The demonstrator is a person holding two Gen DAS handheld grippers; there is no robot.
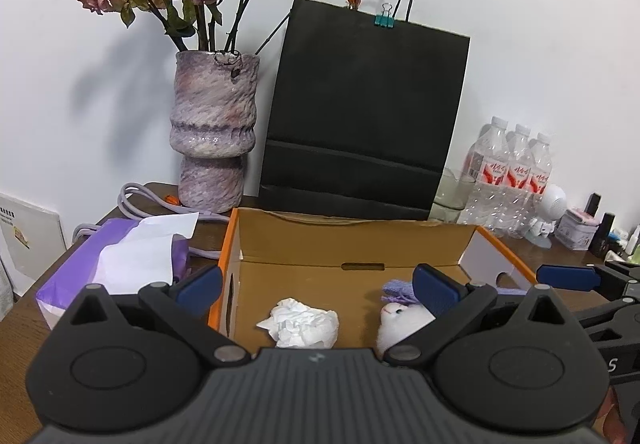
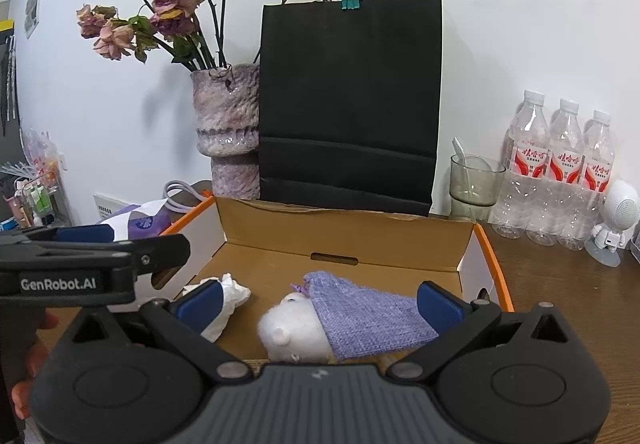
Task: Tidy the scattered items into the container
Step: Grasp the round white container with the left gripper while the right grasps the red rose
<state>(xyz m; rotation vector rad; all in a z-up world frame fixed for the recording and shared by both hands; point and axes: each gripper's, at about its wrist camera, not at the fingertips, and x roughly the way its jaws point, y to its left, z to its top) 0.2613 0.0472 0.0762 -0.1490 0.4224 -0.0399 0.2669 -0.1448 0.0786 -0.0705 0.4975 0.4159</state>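
An open cardboard box with orange edges (image 1: 352, 240) (image 2: 340, 232) stands on the wooden table. Inside lie a crumpled white tissue (image 1: 300, 326) (image 2: 226, 304), a white plush toy (image 1: 402, 322) (image 2: 290, 328) and a purple woven pouch (image 2: 364, 314) (image 1: 398, 290) draped partly over the toy. My left gripper (image 1: 320, 292) is open and empty at the box's near edge, above the tissue. My right gripper (image 2: 318, 302) is open and empty, its fingers either side of the toy and pouch. It shows at the right of the left wrist view (image 1: 568, 278).
A purple tissue pack (image 1: 120, 264) lies left of the box. Behind stand a vase of dried roses (image 1: 214, 132), a black paper bag (image 1: 360, 116), a glass cup (image 2: 474, 184), water bottles (image 2: 560, 172) and a small white robot figure (image 2: 614, 222).
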